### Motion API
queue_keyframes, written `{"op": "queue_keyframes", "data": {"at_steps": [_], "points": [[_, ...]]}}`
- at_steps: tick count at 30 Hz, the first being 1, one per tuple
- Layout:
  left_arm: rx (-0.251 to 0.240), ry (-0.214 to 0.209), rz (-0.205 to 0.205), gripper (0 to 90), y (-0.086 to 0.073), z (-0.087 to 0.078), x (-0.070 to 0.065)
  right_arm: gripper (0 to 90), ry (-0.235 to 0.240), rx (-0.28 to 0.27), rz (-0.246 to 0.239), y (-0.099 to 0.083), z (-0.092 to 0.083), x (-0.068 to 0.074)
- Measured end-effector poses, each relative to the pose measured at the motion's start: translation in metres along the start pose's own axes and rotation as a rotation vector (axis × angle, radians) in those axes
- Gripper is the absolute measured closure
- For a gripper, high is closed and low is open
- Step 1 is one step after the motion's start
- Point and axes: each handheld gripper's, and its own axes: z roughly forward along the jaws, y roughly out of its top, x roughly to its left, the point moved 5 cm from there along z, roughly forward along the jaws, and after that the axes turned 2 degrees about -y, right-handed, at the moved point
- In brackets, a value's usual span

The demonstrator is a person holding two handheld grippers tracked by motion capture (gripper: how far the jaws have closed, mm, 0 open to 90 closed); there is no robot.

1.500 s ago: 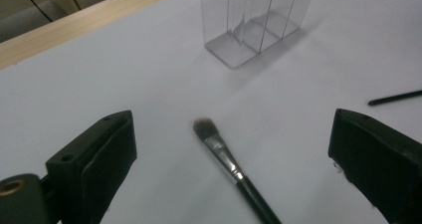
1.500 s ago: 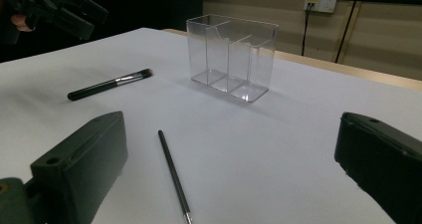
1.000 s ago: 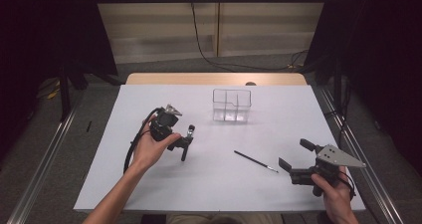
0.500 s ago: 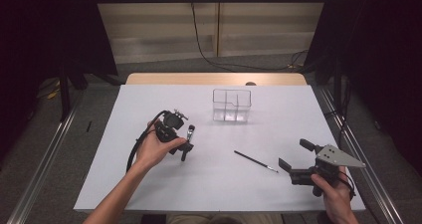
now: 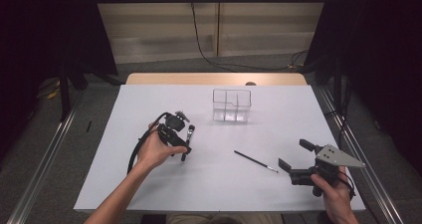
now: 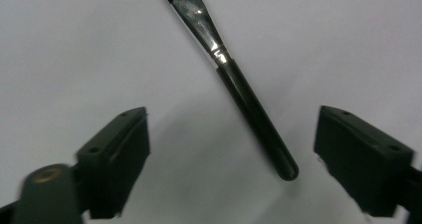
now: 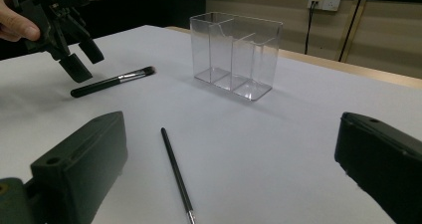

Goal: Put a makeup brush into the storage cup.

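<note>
White table (image 5: 149, 194), and at its left my left gripper (image 5: 185, 145) hangs over the thick brush (image 5: 187, 140), which lies well left of the clear box (image 5: 232, 105) and a little nearer to me. In the left gripper view the brush's (image 6: 251, 104) black handle runs aslant between my jaws, its rounded end low and closer to the one at right; the jaws have just been closing in but stand apart from it, nothing pinched yet. The risk I judge here: because the handle lies crooked and off-centre, one pad may meet it first and roll or skid it across the smooth sheet, so the grip lands near the very tip of the handle and the brush droops or pivots when I lift. Coming down too hard could also scrape the pads on the table. Right of that, in front of the box, the thin brush (image 5: 256, 161) lies untouched; seen from the right gripper view, this thin brush (image 7: 175, 174) points up at the box (image 7: 234, 55). Farthest right of the box, my right gripper (image 5: 294, 159) rests near the table's edge with jaws wide and empty. If I swing the thick brush toward the box carelessly, I could knock that light box over.
</note>
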Motion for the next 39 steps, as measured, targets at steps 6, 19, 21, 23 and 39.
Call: {"op": "queue_keyframes", "data": {"at_steps": [6, 19, 21, 23, 39], "points": [[0.044, -0.018, -0.004, 25.0, 0.0, 0.006, -0.004, 0.0, 0.0, 0.001, -0.001, 0.0, 0.0, 0.0], [0.092, -0.047, -0.023, 43.6, 0.001, 0.015, -0.012, 0.0, 0.003, 0.002, -0.001, 0.0, 0.0, 0.0], [0.098, -0.044, -0.021, 47.0, 0.001, 0.016, -0.014, 0.0, 0.003, 0.002, 0.001, 0.0, 0.0, 0.0], [0.1, -0.029, -0.018, 46.4, 0.001, 0.017, -0.014, 0.0, 0.004, 0.0, 0.003, 0.0, 0.0, 0.0], [0.127, 0.011, -0.051, 66.1, 0.003, 0.018, -0.007, 0.0, 0.007, 0.003, 0.004, 0.0, 0.0, 0.001]]}}
